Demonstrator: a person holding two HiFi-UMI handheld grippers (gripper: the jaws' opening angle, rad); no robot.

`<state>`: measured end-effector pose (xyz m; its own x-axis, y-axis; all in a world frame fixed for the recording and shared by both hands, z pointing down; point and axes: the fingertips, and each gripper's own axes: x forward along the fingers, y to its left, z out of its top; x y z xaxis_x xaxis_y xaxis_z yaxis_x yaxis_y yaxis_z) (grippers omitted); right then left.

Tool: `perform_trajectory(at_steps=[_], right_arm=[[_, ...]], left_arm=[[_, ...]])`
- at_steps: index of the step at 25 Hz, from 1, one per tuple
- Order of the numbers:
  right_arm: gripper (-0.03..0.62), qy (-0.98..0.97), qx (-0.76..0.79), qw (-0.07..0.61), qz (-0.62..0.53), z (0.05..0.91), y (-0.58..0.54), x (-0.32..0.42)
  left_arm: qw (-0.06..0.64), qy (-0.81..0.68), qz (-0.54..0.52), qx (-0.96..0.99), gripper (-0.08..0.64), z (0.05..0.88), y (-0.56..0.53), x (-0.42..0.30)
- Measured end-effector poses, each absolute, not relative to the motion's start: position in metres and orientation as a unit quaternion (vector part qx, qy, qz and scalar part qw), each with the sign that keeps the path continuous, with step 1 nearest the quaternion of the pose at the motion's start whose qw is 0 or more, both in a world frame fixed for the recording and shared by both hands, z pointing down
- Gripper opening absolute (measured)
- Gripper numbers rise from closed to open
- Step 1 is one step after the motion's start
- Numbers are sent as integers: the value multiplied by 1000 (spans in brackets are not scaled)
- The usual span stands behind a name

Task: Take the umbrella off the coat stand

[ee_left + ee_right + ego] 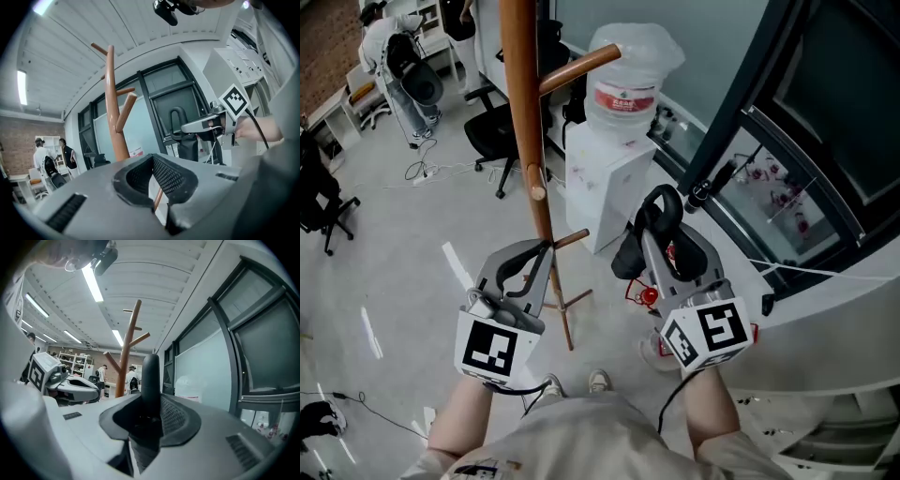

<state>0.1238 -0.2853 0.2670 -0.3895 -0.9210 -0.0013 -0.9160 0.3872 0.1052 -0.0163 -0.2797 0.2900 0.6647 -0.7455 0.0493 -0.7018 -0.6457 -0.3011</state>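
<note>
Nearest us are the two marker cubes (495,349), one on each tool, with the working ends just ahead of them. Our right hand-held gripper (673,246) has its jaws clamped on the umbrella (628,261). The black handle (150,376) stands up between the pads and curves over just past the fingertips. The folded black fabric hangs just below them, on the side toward the other tool. Our left hand-held gripper (546,248) sits beside it with its fingertips brought together and nothing between them.

Just beyond the left fingertips rises the wooden coat stand (523,112). One short peg (572,240) pokes out into the space between the two tools. The umbrella's hook loops round no peg that we can see and sits apart from the pole, so we judge the lift-off itself done. What seems left is carrying the umbrella well clear and setting it somewhere.

Past the right tool stands a white water dispenser (605,183) topped by a bottle (625,89). Farther off, beyond the left tool, are office chairs (492,131) and a person (389,47) across the floor (384,272).
</note>
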Motion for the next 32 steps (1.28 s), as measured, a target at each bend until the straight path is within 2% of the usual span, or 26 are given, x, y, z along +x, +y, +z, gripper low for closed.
perform_trajectory(at_steps=[6,26,32], right_arm=[[115,-846,531,22,-36,260,-252,115],[114,-871,488,39,19,315,-210,80],[114,-875,482,46,24,320,-210,75]], left_arm=[[157,404,-102,-895,8,285,-259,-21],[52,415,-146,-897,8,353,-219,-44],[50,419,-148,-895,8,353,-218,-49]])
